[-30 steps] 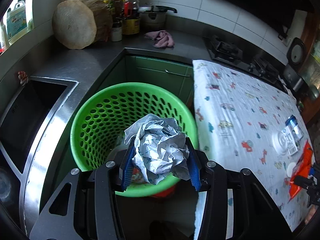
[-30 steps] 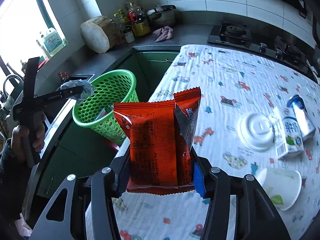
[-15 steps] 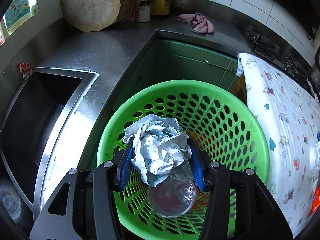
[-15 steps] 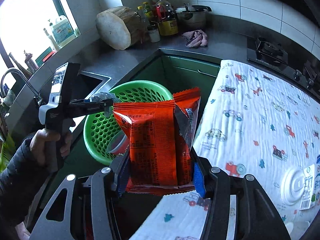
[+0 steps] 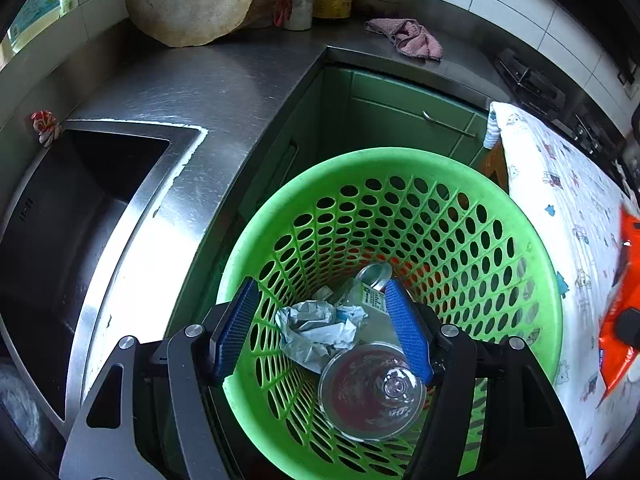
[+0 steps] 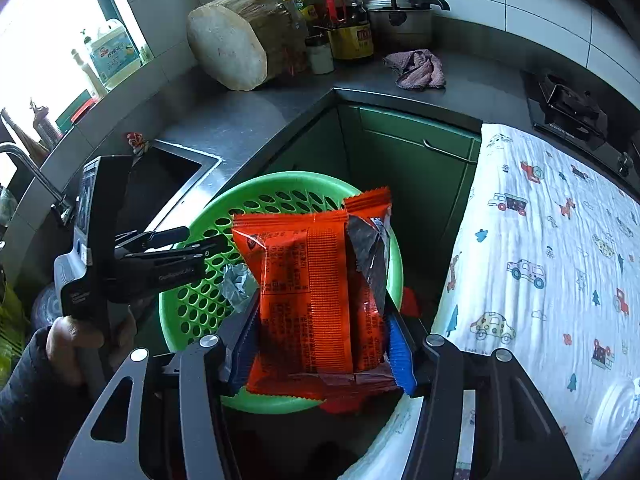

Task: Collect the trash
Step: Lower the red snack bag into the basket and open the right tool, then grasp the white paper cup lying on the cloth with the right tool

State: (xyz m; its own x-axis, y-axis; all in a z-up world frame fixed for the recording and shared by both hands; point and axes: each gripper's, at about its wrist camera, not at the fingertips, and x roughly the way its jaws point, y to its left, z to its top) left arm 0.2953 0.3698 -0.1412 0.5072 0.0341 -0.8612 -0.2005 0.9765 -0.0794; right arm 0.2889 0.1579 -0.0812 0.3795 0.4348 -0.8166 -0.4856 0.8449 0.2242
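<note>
The left gripper (image 5: 322,330) fingers, just opening, stand spread over the green basket (image 5: 536,264); the crumpled paper (image 5: 316,328) lies loose below, touching neither. The right gripper (image 6: 320,348) fingers, easing apart, flank the upright red snack packet (image 6: 308,284) above the basket rim.

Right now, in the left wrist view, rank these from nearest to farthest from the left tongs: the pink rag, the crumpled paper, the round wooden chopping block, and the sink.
1. Crumpled paper, in the green basket just below the open left tongs.
2. Sink, to the left.
3. Pink rag and chopping block, both at the counter's far end; too close to call.
</note>
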